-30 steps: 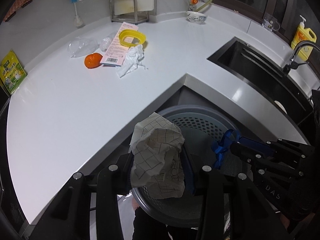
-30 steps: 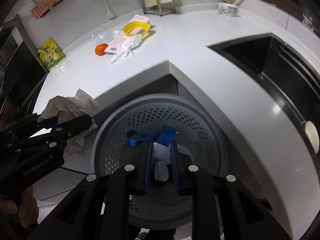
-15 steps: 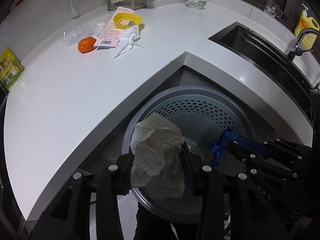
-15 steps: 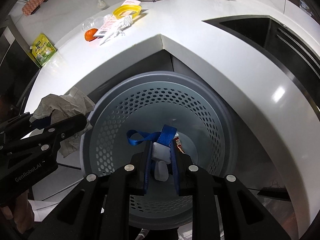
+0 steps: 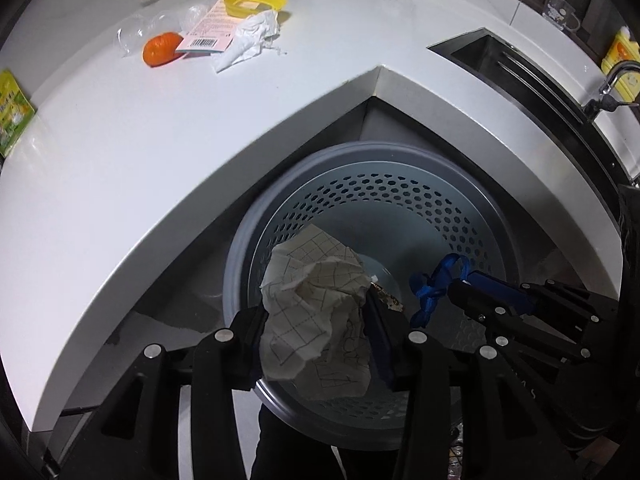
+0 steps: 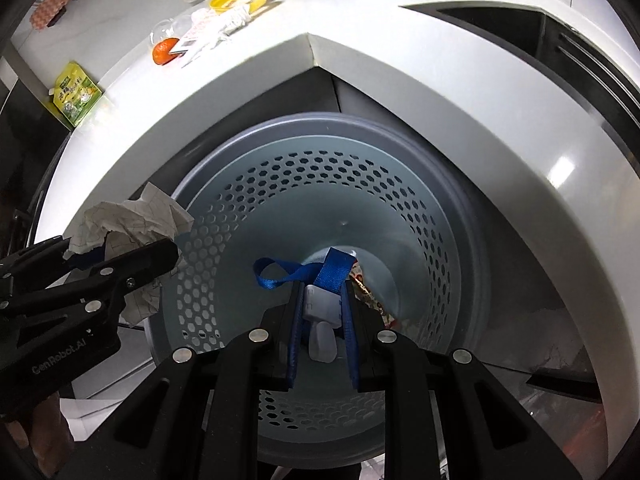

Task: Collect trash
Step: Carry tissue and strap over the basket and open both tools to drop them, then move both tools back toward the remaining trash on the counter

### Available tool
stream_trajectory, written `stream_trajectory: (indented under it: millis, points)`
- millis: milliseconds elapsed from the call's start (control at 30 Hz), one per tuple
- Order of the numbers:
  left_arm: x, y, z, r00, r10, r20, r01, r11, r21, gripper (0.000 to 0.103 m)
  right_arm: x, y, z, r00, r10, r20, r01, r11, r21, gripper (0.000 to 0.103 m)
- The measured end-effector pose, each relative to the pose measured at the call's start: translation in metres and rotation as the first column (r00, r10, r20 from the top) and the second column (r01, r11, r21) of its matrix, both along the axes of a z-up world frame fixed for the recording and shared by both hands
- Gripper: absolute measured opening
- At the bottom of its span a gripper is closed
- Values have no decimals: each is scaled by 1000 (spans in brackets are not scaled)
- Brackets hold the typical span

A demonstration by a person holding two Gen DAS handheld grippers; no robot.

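While both grippers hang over bin [image 6: 452,216], left gripper [image 5: 316,336] fingers, just eased wider, grip crumpled paper [image 5: 320,312]; right gripper [image 6: 322,300] fingers clamp blue strap [image 6: 332,268].

"GenRobot.AI" on left claw [image 6: 80,276]; barcode on pink card [image 5: 212,34]

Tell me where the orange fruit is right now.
The orange fruit lies on the white counter, upper left in both views, beside the clear plastic wrapper and against the pink card.
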State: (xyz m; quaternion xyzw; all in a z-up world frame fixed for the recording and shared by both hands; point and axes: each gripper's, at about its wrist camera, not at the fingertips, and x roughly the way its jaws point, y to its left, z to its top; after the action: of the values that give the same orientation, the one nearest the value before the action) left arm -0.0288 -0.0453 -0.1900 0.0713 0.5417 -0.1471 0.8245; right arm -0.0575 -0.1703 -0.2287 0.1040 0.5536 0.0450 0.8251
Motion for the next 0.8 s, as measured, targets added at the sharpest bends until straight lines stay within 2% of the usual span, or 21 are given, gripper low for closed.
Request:
stream_trajectory:
  millis: [200, 267, 300, 367, 433, 800]
  points:
    - [0, 1, 2, 1000, 4, 8, -4, 1000, -1, 45, 3, -5, -4, 1000, -10, -17, 10, 1000, -3, 20]
    - [0, 2, 3, 1000, 7, 9, -7, 1000, -1, 51, 3, -5, -2, 1000, -19, -11, 19, 1000, 1, 37]
    - [0, 3, 3, 1000, 12, 11, -12, 1000, -2, 54, 3, -6, -1, 1000, -22, -2, 22, 1000, 1, 39]
    - [2, 5, 4, 1000, 20, 13, -20, 1000, -5, 60, 3, -6, 1, 1000, -21, 5, 21, 1000, -5, 39]
    - [3, 7, 4, 1000, 28, 11, -28, 1000, -4, 62, 3, -7, 1, 1000, -22, 5, 22, 1000, -6, 39]
    - [2, 10, 7, 999, 40, 22, -40, 999, 2, 67, -5, -11, 4, 1000, -26, 2, 26, 1000, 9, 40]
